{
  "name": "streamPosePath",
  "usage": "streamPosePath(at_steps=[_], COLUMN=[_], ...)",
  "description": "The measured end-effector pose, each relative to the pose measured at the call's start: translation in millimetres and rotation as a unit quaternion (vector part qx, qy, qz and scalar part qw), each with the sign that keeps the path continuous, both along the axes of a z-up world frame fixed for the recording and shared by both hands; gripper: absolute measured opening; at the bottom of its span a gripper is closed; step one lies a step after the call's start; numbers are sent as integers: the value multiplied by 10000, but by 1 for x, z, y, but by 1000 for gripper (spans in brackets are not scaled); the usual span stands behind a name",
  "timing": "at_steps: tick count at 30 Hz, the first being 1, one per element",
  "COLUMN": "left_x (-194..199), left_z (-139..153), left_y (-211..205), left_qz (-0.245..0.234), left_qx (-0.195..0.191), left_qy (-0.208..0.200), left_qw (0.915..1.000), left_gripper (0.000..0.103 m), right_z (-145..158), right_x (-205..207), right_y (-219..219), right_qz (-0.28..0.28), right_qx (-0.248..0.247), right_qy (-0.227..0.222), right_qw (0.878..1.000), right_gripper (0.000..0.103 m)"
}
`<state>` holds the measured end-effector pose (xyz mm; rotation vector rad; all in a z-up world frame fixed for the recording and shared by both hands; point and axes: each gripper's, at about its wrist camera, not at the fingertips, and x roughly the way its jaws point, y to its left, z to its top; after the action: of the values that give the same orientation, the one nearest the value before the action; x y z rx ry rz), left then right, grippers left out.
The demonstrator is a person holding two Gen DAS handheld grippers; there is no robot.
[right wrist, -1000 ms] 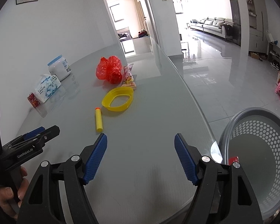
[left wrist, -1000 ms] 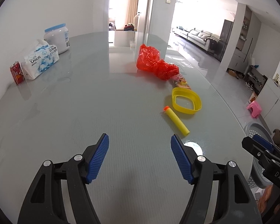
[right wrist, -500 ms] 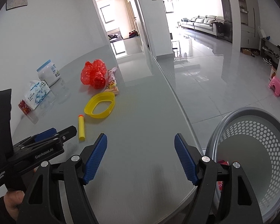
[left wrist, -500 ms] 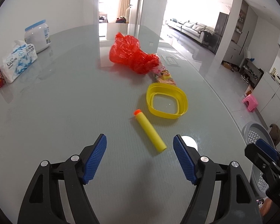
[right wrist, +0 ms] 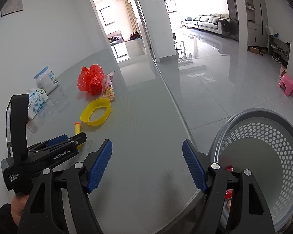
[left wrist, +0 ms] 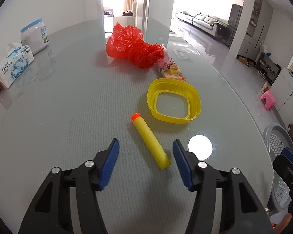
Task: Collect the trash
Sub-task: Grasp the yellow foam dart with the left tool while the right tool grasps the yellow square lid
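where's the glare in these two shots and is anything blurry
Left wrist view: a round white glare spot on the table beside the foam dart; windows blown out. Right wrist view: doorway overexposed, floor glossy. Both sharp, edges fisheye-bent.

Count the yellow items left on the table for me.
2: a foam dart lying between the left tool's open tips, and a plastic ring just beyond it, beside the snack wrapper. Nothing yellow shows in the basket, though part is hidden.

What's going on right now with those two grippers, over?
Left gripper open, just been closing around foam dart, not yet pinching. Right gripper open, empty, beside basket. Nothing in the way.
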<state>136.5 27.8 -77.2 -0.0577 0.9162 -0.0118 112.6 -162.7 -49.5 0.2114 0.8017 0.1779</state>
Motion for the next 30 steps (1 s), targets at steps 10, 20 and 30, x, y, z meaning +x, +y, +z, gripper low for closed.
streamPosePath(at_steps=[10,20,30], left_x=[-9,-13,-22], left_z=[6,26,32], left_y=[14,66,103], left_qz=[-88,137,418], left_qx=[-158,285,432], left_qy=[-72,-522,-795], left_qw=[9998,9981,9950], left_gripper=[13,13,13], right_z=[-2,-7,-16], right_x=[8,39,85], right_y=[20,84,123], right_qz=[154,667,375], right_qx=[-35,-144,-419], right_qy=[87,224,536], right_qw=[9998,9974,9970], right_gripper=[71,74,80])
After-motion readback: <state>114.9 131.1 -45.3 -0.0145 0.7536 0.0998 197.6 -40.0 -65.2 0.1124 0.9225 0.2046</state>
